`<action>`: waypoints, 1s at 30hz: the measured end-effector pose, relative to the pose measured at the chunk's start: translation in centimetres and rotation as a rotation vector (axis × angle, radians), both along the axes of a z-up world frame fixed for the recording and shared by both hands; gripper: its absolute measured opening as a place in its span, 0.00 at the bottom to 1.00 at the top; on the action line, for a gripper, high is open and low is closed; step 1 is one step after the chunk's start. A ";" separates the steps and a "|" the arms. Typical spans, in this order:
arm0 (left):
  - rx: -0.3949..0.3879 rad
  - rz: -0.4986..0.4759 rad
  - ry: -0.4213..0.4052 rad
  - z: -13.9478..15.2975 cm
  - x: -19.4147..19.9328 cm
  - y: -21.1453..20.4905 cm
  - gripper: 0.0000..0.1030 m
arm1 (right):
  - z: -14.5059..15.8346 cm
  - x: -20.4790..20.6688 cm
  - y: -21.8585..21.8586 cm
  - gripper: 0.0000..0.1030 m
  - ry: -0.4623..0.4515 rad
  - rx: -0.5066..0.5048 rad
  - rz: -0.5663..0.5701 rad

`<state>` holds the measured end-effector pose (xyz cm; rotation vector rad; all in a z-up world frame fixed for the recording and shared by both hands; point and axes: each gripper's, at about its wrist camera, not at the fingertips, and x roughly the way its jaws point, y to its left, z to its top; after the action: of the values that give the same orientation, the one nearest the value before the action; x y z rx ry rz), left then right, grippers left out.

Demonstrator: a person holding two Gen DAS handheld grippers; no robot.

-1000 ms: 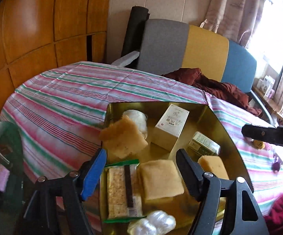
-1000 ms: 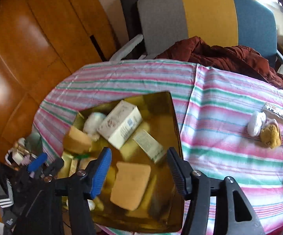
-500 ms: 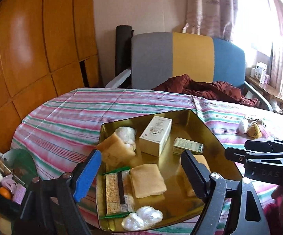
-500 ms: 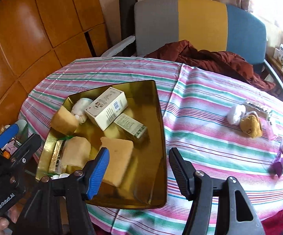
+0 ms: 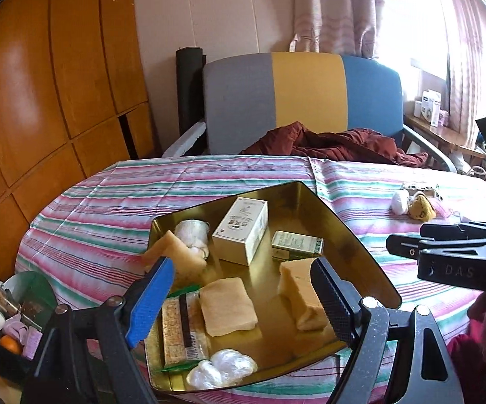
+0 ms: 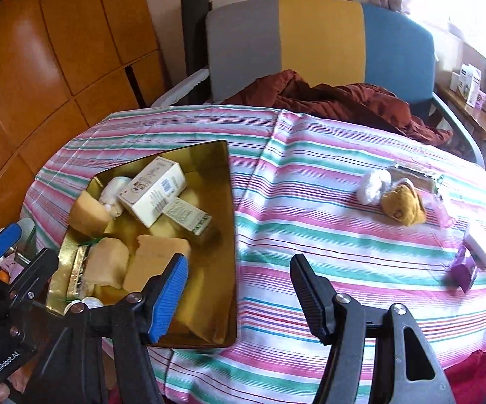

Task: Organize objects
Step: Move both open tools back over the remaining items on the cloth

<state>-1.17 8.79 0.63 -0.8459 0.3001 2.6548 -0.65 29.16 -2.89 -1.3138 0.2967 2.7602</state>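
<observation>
A gold tray (image 5: 353, 235) lies on the striped tablecloth (image 5: 108, 202). It holds a white box (image 5: 243, 232), a small green box (image 5: 296, 245), three yellow sponge blocks (image 5: 226, 306), a snack bar packet (image 5: 182, 326), a white roll (image 5: 192, 232) and clear wrapped lumps (image 5: 222, 368). My left gripper (image 5: 241, 298) hangs open over the tray's near side with nothing between its pads. My right gripper (image 6: 239, 294) is open and empty over the tray's (image 6: 231, 202) right rim. A brown plush toy (image 6: 402, 207), a white puff (image 6: 374, 183) and purple and white pieces (image 6: 466, 269) lie loose on the cloth to the right.
A grey, yellow and blue chair (image 5: 303, 101) with a dark red garment (image 5: 337, 141) stands behind the table. Wood panelling (image 5: 41, 101) fills the left. A bin of small items (image 5: 7, 320) sits below the table's left edge. Boxes (image 5: 431, 107) stand on the sill.
My left gripper has pulled back and up from the tray, rolled level, and its jaws stand a little wider. My right gripper has shifted right, from over the tray to its right rim.
</observation>
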 end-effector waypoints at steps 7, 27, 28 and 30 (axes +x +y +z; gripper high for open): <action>-0.018 -0.036 -0.012 -0.4 0.3 1.4 0.82 | -0.2 0.9 3.6 0.62 -0.005 -0.003 -0.071; -0.129 -0.156 0.057 -0.1 2.0 6.9 0.82 | 1.0 5.4 20.4 0.62 0.004 0.015 -0.448; -0.133 -0.162 0.061 0.0 2.0 7.1 0.82 | 0.9 5.5 21.0 0.62 0.004 0.014 -0.461; -0.140 -0.173 0.066 0.1 2.2 7.7 0.82 | 0.7 5.8 22.0 0.62 0.004 0.012 -0.484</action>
<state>0.99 16.45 0.77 -0.7382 0.5557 2.5263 5.14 51.20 -2.22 -1.0599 0.5192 2.3529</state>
